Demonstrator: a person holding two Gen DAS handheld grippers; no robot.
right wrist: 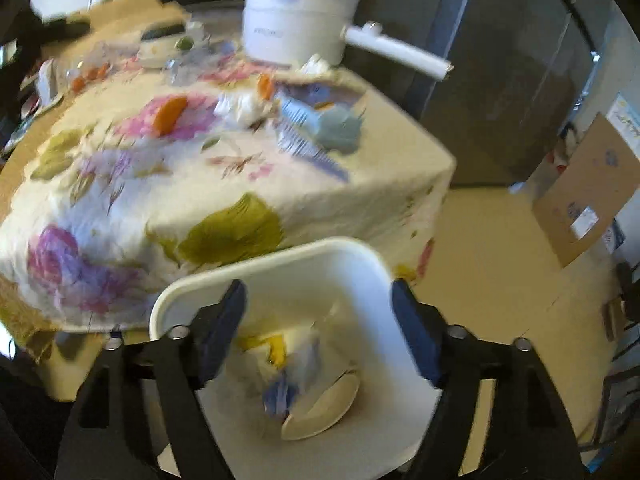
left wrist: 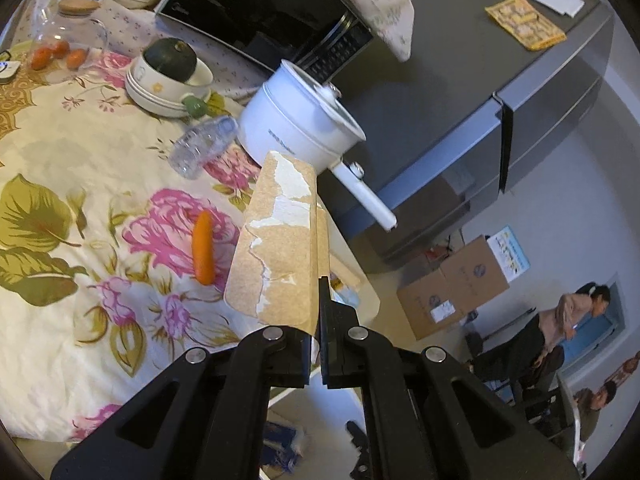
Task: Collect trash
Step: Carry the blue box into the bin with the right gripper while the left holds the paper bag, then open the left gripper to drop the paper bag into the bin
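Left gripper (left wrist: 318, 216) is clenched, empty, above a floral table (left wrist: 80, 152); right gripper (right wrist: 318, 316) gapes over a white bin (right wrist: 280, 264).

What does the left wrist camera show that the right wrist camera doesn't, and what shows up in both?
Only the left wrist view shows the left gripper shut on a torn cardboard piece, a dark green squash in stacked bowls, and a microwave.

Only the right wrist view shows the right gripper open above a white bin with trash inside, plus crumpled tissue and a blue wrapper on the table.

Both show the floral tablecloth, the white pot, a carrot, the clear plastic bottle and a cardboard box.
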